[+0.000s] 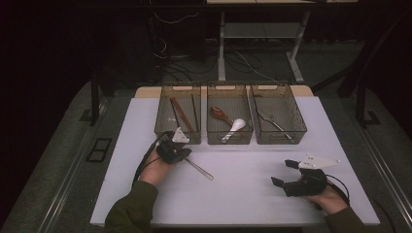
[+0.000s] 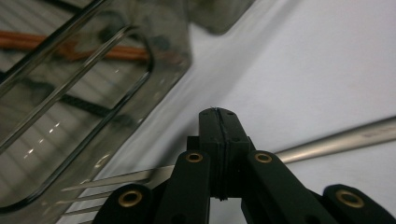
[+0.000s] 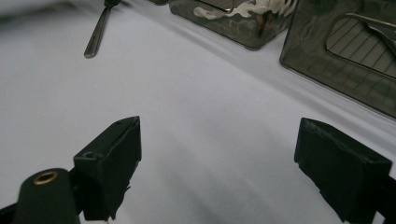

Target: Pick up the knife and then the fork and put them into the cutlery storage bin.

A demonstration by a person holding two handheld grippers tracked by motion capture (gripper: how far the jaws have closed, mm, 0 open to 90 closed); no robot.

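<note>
White bench [image 1: 243, 194] carries 3 smoked bins [image 1: 230, 119] along its far edge. Left gripper [image 1: 180, 154], just before the left bin's near wall, is clamped tight across a fork [image 1: 199, 169]; handle runs toward the near-right. Right gripper [image 1: 284, 173], near the right edge, gapes wide, empty, well apart.

White table [image 1: 243, 194], three smoky bins [image 1: 230, 119], a fork [image 1: 198, 168]

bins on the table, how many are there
3, side by side along the far edge of the table: left bin with chopsticks, middle bin with two spoons, right bin with metal utensils. None looks hidden.
</note>
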